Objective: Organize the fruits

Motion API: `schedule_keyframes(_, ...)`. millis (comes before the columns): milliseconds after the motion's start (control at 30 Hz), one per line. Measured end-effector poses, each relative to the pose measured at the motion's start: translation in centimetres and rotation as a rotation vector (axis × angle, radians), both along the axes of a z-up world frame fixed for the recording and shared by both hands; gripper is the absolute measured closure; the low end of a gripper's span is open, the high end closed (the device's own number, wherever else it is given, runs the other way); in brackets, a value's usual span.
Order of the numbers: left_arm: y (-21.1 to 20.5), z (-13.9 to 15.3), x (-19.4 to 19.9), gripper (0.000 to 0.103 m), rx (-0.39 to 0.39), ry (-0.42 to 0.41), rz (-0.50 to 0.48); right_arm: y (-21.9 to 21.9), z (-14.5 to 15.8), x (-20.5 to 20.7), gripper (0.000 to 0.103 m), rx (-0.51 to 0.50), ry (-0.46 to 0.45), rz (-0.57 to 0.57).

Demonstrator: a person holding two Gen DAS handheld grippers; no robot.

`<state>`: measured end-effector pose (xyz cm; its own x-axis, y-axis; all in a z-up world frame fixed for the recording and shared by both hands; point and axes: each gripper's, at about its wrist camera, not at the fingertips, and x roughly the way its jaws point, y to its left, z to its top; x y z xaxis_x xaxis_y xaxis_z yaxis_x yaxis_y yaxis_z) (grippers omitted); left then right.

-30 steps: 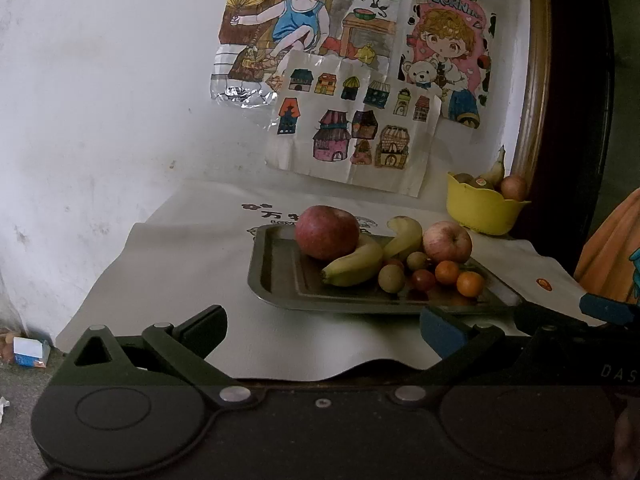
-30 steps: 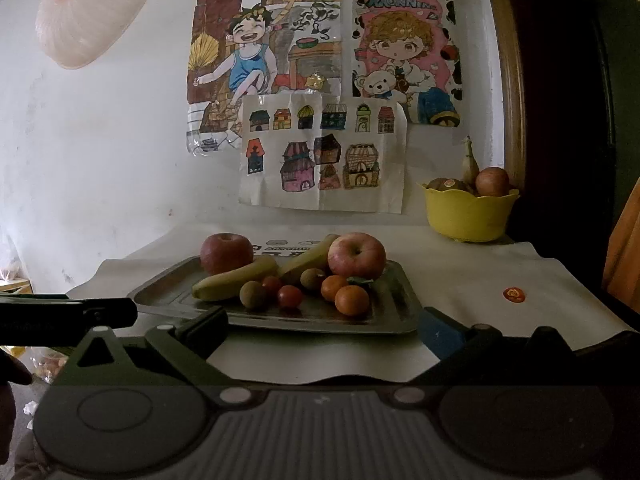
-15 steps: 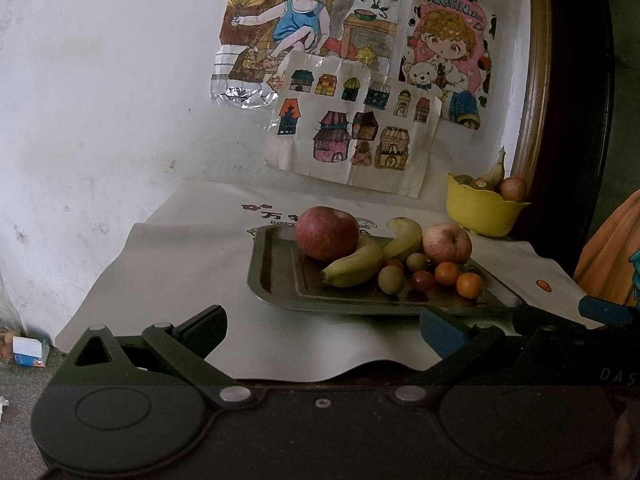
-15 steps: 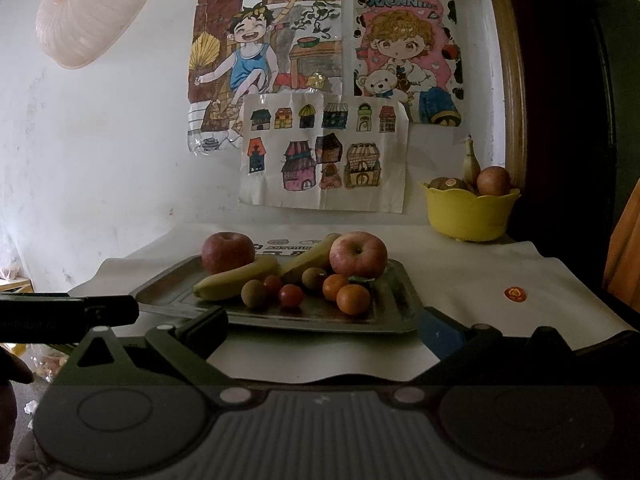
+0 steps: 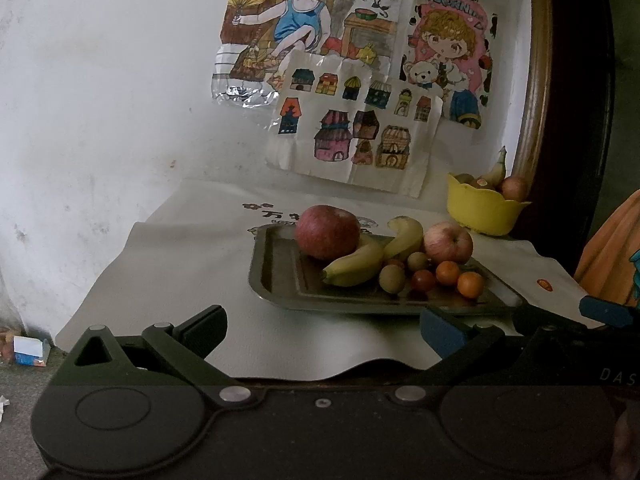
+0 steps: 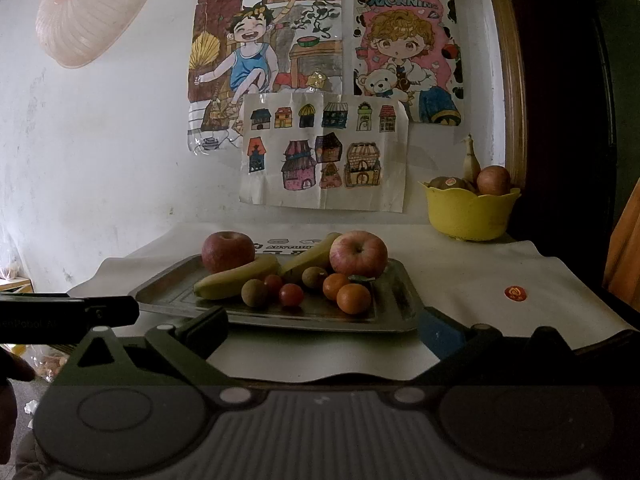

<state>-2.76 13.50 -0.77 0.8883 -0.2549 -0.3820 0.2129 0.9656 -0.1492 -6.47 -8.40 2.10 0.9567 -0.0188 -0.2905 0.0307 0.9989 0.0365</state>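
A metal tray (image 5: 276, 276) (image 6: 168, 292) on the table holds two red apples (image 5: 327, 232) (image 6: 358, 253), two bananas (image 5: 354, 266) (image 6: 236, 278), two oranges (image 6: 352, 298), small red tomatoes (image 6: 291, 294) and brownish round fruits (image 6: 254, 292). A yellow bowl (image 5: 482, 210) (image 6: 468, 214) with more fruit stands at the back right. My left gripper (image 5: 324, 330) hovers open at the table's near edge, short of the tray. Likewise open, my right gripper (image 6: 322, 330) hangs just before the tray's front rim. Neither holds anything.
A pale mat (image 5: 168, 272) covers the table against a white wall with drawings. An orange sleeve (image 5: 612, 256) shows at the right. The other gripper's body (image 6: 68, 314) juts in from the left in the right wrist view. A pink cover (image 6: 88, 12) hangs on the wall.
The right wrist view has dipped a little, so the scene sits slightly higher in the frame. The left gripper is nearly still. No fruit has moved.
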Motion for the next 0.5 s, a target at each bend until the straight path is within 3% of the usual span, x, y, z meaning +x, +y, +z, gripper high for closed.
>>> schedule_keyframes(500, -0.51, -0.24, -0.14, 0.001, 0.005, 0.003, 0.004, 0.12, -0.13, 0.02, 0.000, 0.001, 0.003, 0.001)
